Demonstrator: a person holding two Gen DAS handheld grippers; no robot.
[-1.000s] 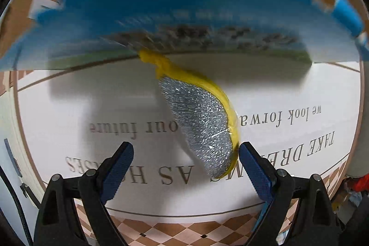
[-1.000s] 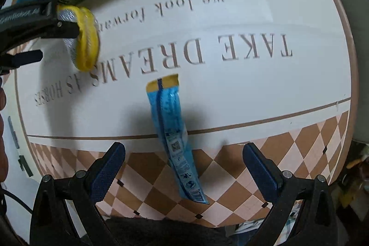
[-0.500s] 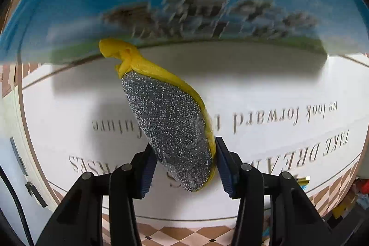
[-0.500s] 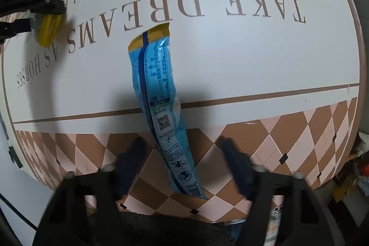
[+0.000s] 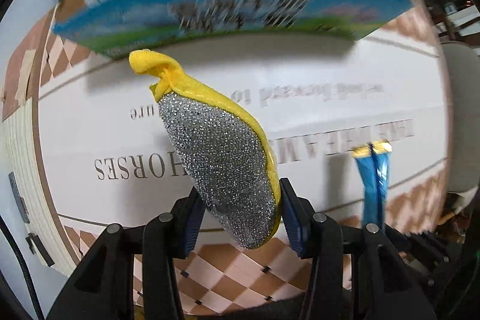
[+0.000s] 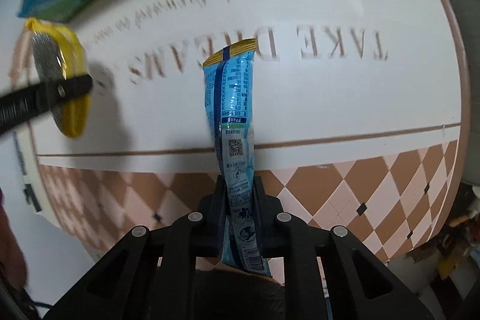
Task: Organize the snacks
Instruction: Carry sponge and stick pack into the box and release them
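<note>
The left tongs [image 5: 240, 218] are squeezing a soft yellow-and-silver pouch [image 5: 222, 164] above the desk [image 5: 90, 116], near the blue box [image 5: 228, 11]. The right tongs [image 6: 240, 209] are pinching a thin, limp blue packet [image 6: 232, 116] by its lower end; it looks light, and probably slippery.

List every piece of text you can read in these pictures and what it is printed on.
"TAKE DREAMS" on the white table mat, partly behind the blue snack packet.
"HORSES" on the same mat, partly behind the yellow pouch.
"we look forward", mat, blurred.
Snack packet print and QR code: too small.
Blue box lettering: blurred.
</note>
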